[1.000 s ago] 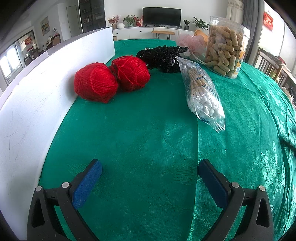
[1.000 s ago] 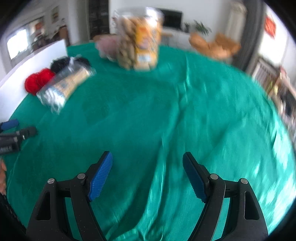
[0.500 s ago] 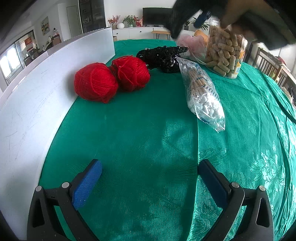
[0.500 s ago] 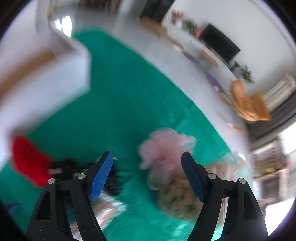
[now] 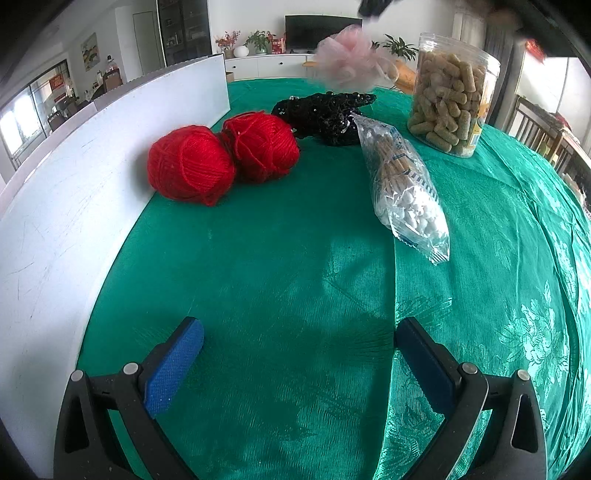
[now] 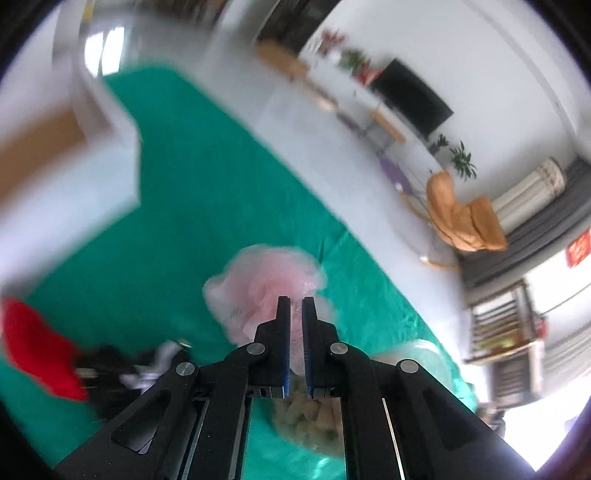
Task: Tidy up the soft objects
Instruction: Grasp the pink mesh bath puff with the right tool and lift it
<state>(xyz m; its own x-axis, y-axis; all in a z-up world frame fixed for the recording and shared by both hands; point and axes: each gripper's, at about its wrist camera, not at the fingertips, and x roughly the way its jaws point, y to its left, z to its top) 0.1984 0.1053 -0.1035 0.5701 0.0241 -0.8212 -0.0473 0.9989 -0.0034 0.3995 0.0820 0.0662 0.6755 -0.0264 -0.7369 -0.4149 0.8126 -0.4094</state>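
A pink mesh pouf (image 6: 266, 284) hangs in the air, pinched between the jaws of my right gripper (image 6: 295, 301). Seen from the left wrist, the pink pouf (image 5: 347, 59) floats above the far end of the table, under a dark blur that is my right gripper (image 5: 373, 5). Two red yarn balls (image 5: 221, 162) lie by the white board. A black sequined cloth (image 5: 325, 112) sits behind them. My left gripper (image 5: 299, 354) stands open low over the green tablecloth (image 5: 280, 280), holding nothing.
A clear bag of cotton swabs (image 5: 402, 184) lies right of the yarn. A plastic jar of snacks (image 5: 450, 96) stands at the far right. A white board (image 5: 92, 177) walls the table's left side. Chairs stand beyond the right edge.
My right gripper swung over to the far end of the table, shut on the pink pouf and lifted it off the cloth. The left gripper stayed still.
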